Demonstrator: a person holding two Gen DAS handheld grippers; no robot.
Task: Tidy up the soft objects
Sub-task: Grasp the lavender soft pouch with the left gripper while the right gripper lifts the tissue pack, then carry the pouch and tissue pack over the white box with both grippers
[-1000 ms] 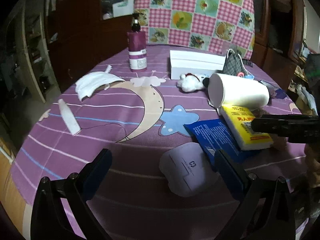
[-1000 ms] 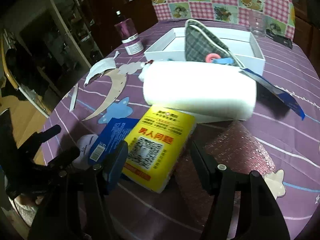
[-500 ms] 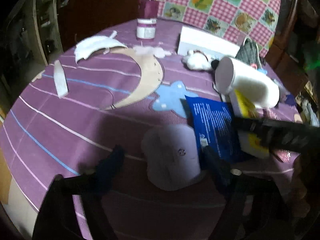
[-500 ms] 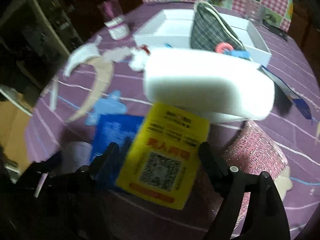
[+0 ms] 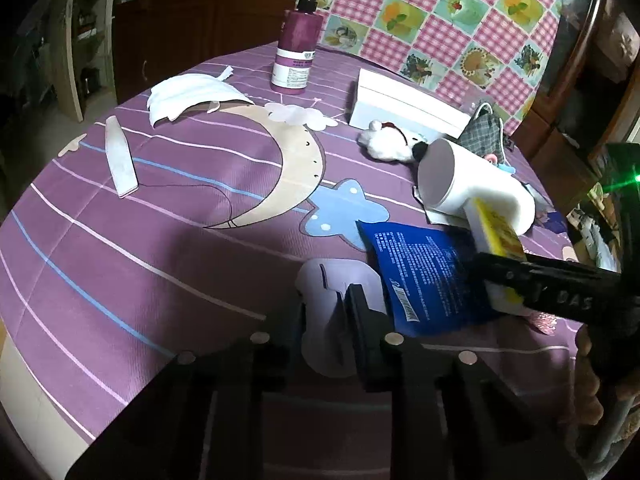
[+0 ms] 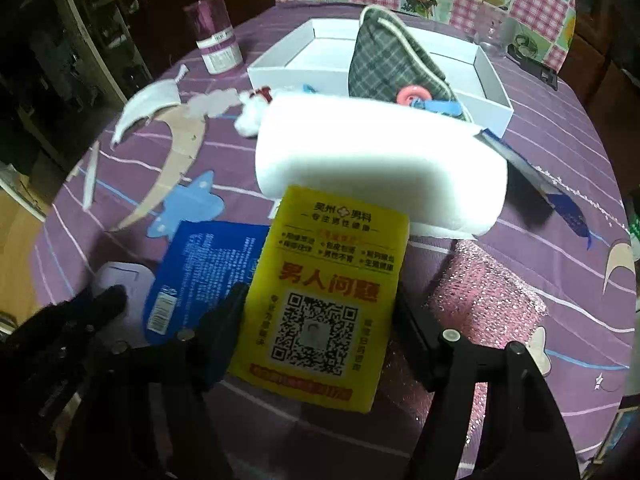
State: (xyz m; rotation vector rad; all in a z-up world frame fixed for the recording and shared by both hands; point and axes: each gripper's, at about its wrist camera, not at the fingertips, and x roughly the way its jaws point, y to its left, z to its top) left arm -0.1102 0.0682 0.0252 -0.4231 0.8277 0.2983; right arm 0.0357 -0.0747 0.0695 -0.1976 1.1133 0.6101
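My left tool (image 5: pixel 324 312) has just clenched on the lilac pad (image 5: pixel 340 312); my right tool (image 6: pixel 316 320) grips the yellow sponge (image 6: pixel 320 296), to lift both.

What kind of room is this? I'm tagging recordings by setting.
Probably a home living or dining room: a round table under a purple cartoon tablecloth, a patchwork-covered chair back, and dark wooden cabinets behind.

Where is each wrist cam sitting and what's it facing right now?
Left wrist: on the left gripper, angled down at the lilac pouch pinched in its fingers; a hand shows at right.
Right wrist: on the right gripper, angled down, fingers astride the yellow pack.
Shared: blue packet, white foam roll, white box.
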